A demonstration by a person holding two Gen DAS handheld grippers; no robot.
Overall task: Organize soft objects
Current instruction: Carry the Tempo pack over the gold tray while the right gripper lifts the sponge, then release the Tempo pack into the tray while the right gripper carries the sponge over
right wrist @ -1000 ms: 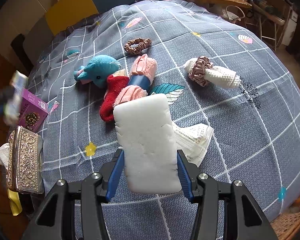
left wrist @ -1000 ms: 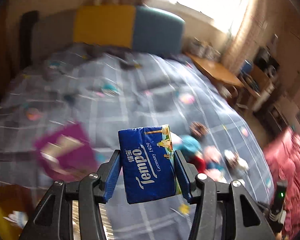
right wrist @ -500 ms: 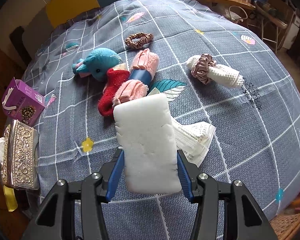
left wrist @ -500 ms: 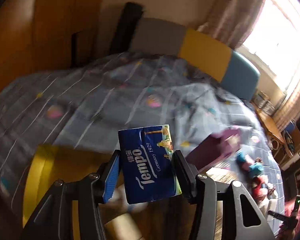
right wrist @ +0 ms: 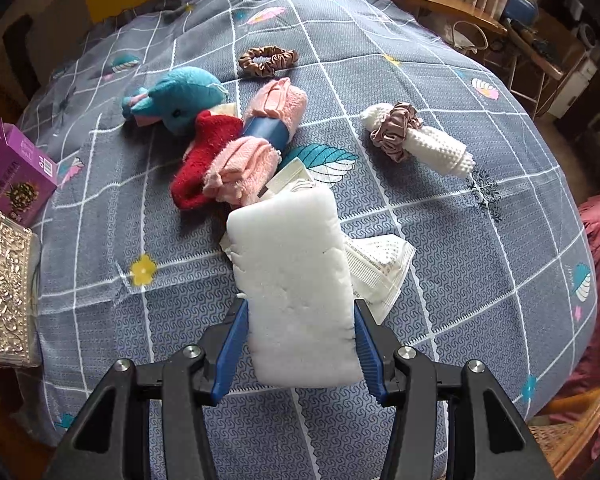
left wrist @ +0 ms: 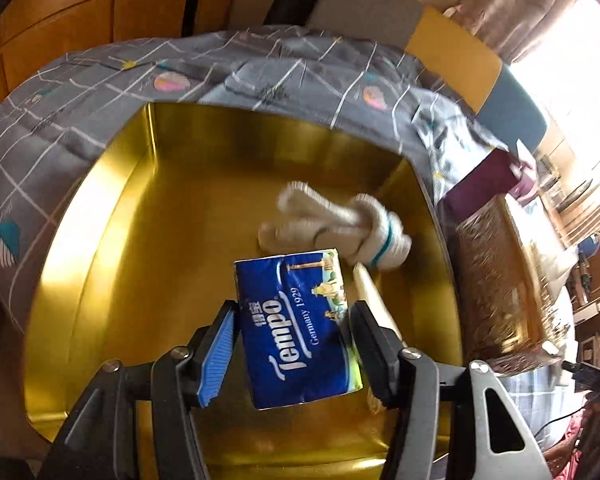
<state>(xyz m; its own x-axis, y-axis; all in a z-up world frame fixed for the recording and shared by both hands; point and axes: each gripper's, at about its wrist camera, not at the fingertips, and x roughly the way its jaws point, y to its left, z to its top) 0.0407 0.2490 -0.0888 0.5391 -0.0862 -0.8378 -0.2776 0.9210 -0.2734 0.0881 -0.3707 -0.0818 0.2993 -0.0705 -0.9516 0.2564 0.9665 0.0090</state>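
A blue Tempo tissue pack [left wrist: 296, 328] hangs between the fingers of my left gripper [left wrist: 294, 312], over the inside of a shiny gold box [left wrist: 100, 208]. The jaws are opening, and a gap shows between the left pad and the pack. A rolled pair of white socks [left wrist: 340, 224] and a cream stick-like item [left wrist: 374, 300] lie in the box. My right gripper [right wrist: 298, 308] is shut on a white sponge block [right wrist: 296, 292], held above the grey checked bedspread [right wrist: 460, 260].
On the bed lie a blue plush [right wrist: 184, 100], red sock [right wrist: 204, 152], pink towel [right wrist: 260, 140], brown scrunchie [right wrist: 268, 60], a white knobbly roll [right wrist: 436, 148] ringed by a mauve scrunchie [right wrist: 396, 128], and a white packet [right wrist: 380, 268]. A purple carton [right wrist: 12, 176] and an ornate silver box [right wrist: 4, 292] sit at the left edge.
The left gripper swung from over the bed to above the gold box and came lower; its pads have parted from the tissue pack. The right gripper has kept its hold on the sponge.
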